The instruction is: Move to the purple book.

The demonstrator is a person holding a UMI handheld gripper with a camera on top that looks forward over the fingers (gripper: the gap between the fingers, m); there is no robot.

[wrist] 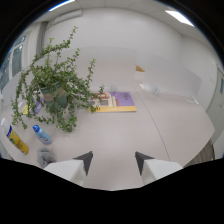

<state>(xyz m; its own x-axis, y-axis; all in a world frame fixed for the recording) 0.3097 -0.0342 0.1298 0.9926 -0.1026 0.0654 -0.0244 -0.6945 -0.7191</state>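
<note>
The purple book (123,99) lies flat on the white table (125,135), well beyond the fingers, with a yellow strip along its near edge. It sits just right of the plant's trailing branches. My gripper (114,161) stands open over the bare table, its two dark fingertips (86,160) apart with nothing between them. A wide stretch of table separates the fingers from the book.
A large leafy potted plant (54,90) stands left of the book, with branches hanging toward the table. A blue bottle (42,134) and a yellow-blue object (16,139) lie to the left of the fingers. White partitions (170,80) rise behind the table.
</note>
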